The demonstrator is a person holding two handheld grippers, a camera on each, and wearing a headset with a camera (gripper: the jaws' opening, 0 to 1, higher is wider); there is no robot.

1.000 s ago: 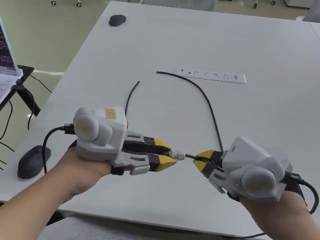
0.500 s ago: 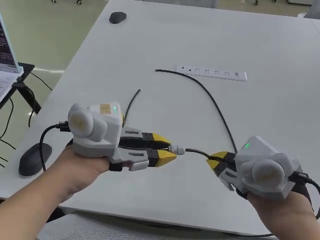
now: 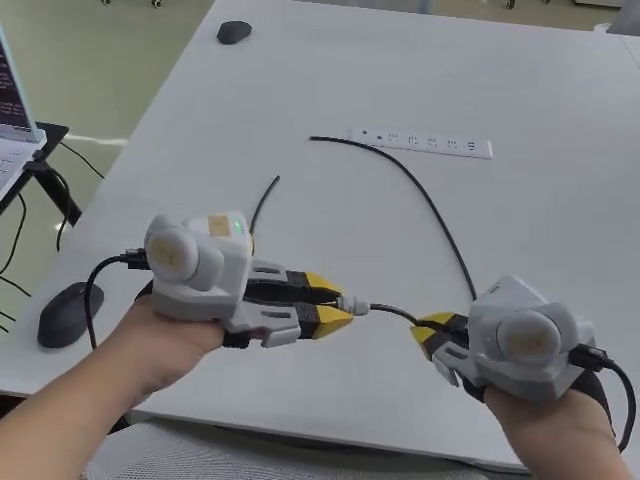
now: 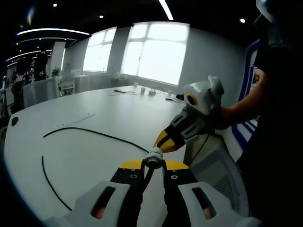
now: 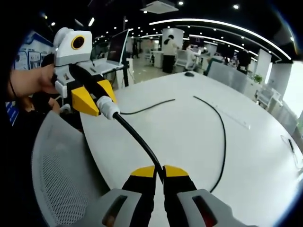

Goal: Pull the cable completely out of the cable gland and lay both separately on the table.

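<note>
- Left gripper (image 3: 343,305): jaws pinching the gland (image 3: 357,307) at their tips, held above the near edge of the table (image 3: 540,230).
- Right gripper (image 3: 424,333): jaws pressed together on the cable (image 3: 430,205), near the gland, with a short black stretch between the two grippers.
- Not yet pulled out of the gland.
- Beyond the right jaws, lying in a curve across the table, far end near the power strip (image 3: 420,145).

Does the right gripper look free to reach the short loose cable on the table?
Probably not: the right gripper is shut on the long cable and would have to release it first.
</note>
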